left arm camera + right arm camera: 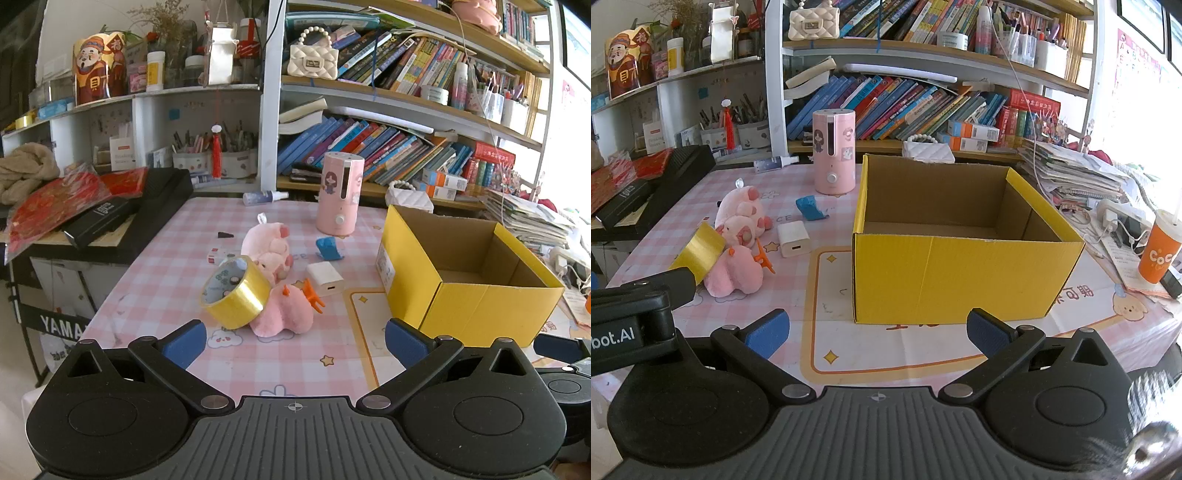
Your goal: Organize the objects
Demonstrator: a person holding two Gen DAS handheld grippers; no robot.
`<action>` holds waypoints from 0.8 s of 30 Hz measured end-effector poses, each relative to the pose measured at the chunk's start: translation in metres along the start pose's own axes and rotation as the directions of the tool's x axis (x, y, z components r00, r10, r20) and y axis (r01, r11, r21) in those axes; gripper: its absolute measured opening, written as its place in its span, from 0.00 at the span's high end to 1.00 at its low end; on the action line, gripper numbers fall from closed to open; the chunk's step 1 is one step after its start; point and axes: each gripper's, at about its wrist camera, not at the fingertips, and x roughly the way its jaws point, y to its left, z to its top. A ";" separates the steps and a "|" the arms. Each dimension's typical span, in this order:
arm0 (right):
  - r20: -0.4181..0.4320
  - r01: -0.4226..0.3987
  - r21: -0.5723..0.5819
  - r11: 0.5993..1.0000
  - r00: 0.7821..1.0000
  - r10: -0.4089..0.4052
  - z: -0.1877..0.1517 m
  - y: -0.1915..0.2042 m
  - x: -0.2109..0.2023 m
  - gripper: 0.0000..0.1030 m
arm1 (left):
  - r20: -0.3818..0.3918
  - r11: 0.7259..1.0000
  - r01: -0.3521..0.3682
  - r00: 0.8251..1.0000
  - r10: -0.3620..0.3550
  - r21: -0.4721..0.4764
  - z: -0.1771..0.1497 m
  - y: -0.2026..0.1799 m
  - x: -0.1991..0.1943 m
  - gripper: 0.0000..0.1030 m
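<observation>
the left gripper [295, 341] hangs low over the near edge of the bench [159, 280], its blue-padded fingers [184, 341] spread wide with nothing between them and nothing touched. the right gripper [879, 332] is the same, fingers [768, 332] fully apart and empty, pointing at the near wall of the yellow box [960, 277]. a black part at the left of the right wrist view reads "bot.ai".

just beyond the left fingers a roll of yellow tape [236, 295] stands tilted on its edge, its hole facing up and to the left, leaning on a pink plush toy [284, 314]. an orange clip [312, 295] lies on that toy's far right side. a second pink plush pig [267, 247] lies just behind, long axis running near to far. right of them sit a white charger [325, 278] and a blue clip [328, 249].

the box stands open-topped and empty on the right. farther back a pink cylinder [340, 194] stands upright. an orange cup [1158, 247] at far right reads "coc". a stand at left reads "yama".
</observation>
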 end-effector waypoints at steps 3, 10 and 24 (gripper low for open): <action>0.000 0.000 0.000 1.000 1.000 0.000 0.000 0.000 0.000 0.00 | -0.001 1.000 -0.001 1.000 0.001 0.000 0.001 0.000 0.000 0.00; 0.001 0.001 0.000 1.000 1.000 -0.001 -0.001 0.001 0.001 0.00 | -0.003 1.000 -0.001 1.000 0.001 -0.001 0.001 0.000 0.000 0.00; 0.001 0.001 0.000 1.000 1.000 -0.001 -0.001 0.001 0.000 0.00 | -0.004 1.000 0.000 1.000 0.000 -0.001 0.001 0.001 0.000 0.00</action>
